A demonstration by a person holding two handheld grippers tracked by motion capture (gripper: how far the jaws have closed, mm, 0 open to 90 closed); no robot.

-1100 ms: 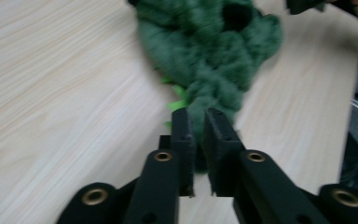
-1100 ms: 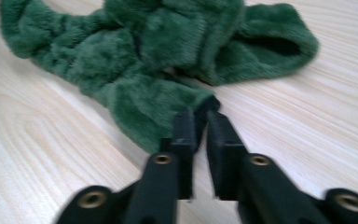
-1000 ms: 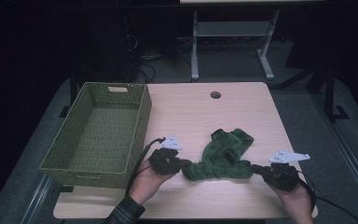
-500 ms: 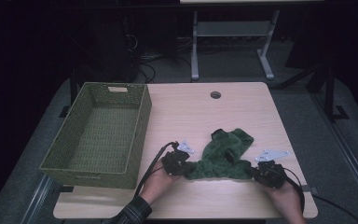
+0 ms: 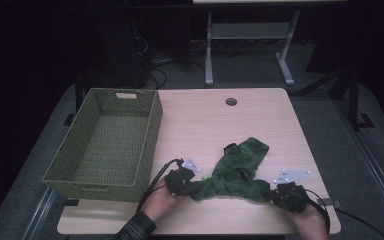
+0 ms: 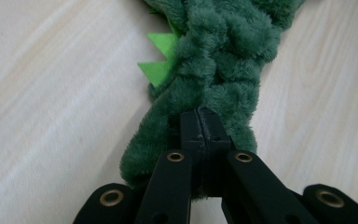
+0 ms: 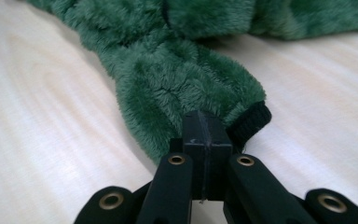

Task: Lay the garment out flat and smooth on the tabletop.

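A dark green fleecy garment (image 5: pixel 240 167) lies crumpled on the wooden table (image 5: pixel 205 120), near its front edge. My left gripper (image 5: pixel 196 187) is at the garment's left end, and my right gripper (image 5: pixel 271 192) at its right end. In the left gripper view the jaws (image 6: pixel 200 114) are shut pad to pad, with the tips resting on the fleece (image 6: pixel 223 60) beside light green felt spikes (image 6: pixel 161 56). In the right gripper view the shut jaws (image 7: pixel 204 116) touch a sleeve end (image 7: pixel 177 79) next to its black cuff (image 7: pixel 251 121). No cloth shows between either pair of pads.
A green woven basket (image 5: pixel 152 135) stands empty on the table's left side, close to my left hand. A round cable hole (image 5: pixel 231 101) sits near the far edge. Bare wood lies between the garment and the far edge.
Both hands have sunk toward the table. The right gripper has slid left to the garment's right end. The garment has kept its shape and place.
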